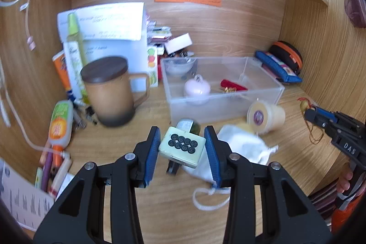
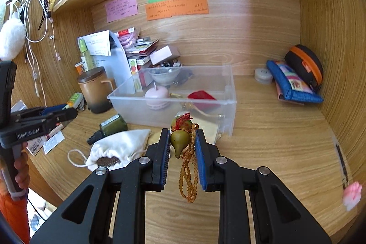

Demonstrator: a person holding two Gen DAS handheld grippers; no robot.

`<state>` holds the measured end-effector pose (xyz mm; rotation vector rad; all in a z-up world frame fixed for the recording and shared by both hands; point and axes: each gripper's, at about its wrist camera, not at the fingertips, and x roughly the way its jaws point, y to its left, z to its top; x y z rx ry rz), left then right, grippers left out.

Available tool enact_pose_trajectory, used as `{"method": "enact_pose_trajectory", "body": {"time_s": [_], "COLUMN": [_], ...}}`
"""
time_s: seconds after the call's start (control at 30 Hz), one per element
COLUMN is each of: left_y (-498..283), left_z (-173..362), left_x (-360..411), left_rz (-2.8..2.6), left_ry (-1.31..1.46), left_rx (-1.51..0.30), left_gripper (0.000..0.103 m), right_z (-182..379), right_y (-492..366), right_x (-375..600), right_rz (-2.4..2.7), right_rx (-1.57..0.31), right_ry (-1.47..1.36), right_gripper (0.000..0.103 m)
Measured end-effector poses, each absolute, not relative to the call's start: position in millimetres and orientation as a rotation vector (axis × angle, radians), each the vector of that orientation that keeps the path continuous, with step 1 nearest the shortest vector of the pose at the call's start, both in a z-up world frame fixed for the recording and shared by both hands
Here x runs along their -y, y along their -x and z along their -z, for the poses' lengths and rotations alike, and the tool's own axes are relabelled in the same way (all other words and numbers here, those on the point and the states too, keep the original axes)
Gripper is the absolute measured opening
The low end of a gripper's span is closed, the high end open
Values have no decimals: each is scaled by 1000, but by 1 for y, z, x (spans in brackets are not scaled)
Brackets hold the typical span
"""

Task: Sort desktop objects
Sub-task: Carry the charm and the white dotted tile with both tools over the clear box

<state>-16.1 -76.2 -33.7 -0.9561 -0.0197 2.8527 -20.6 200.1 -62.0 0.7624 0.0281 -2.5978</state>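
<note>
Left wrist view: your left gripper (image 1: 181,145) is clamped on a pale, square-edged block (image 1: 182,146) with eight black ringed dots on its face, dead centre of the frame, blue ribbed pads (image 1: 153,148) pressing both its sides, and it hangs clear above the wood-grain desk (image 1: 128,141). Just behind it lies a white cloth drawstring pouch (image 1: 242,148), soft and crumpled, and a dark green bottle (image 1: 188,126). Further up sits the clear plastic bin (image 1: 223,93), a smooth pink candle (image 1: 197,88) and something red inside. To the left stands a matte brown mug (image 1: 109,95) with a dark wooden lid.

Over to the right wrist view: your right gripper (image 2: 183,145) is nearly closed on a small glossy olive gourd charm (image 2: 179,141), pear-shaped, red tassel on top, its braided golden cord (image 2: 188,177) dangling in loops below the jaws. It sits centre frame, in front of the bin. Both grippers tilt downward; a hand (image 2: 21,170) grips the left handle at the left edge.
</note>
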Motion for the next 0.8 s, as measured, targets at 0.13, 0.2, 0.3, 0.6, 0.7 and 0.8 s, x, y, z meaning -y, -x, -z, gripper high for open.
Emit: {"method": "enact_pose_trajectory", "body": {"time_s": [0.13,0.2,0.3,0.6,0.7,0.8], "left_y": [33,41,54,99,115,131], "left_z": [21,16,11,1,0,1], "left_x": [68,64,60,51,48,43], "left_rz": [-2850,-2844,-2831,-2788,-2764,-2749], "left_ry": [926,916,909,923,943,966], "left_rx": [-4,-10,-20,-15,-10,-26], "left_gripper": [39,39,39,39,39,39], "right_z": [54,50,44,28,26,28], "right_y": [31,39,51,90,104,118], "right_x": [-202,-202,-200,-185,-179,-175], "right_rz": [2599,2601,2585,2560,2547,2535], "right_rx": [-33,-43,-46,-87,-115,-134], "right_ry": [-746,-732,-724,-706,-717,-736], "right_gripper": [19,19,19,19,19,19]}}
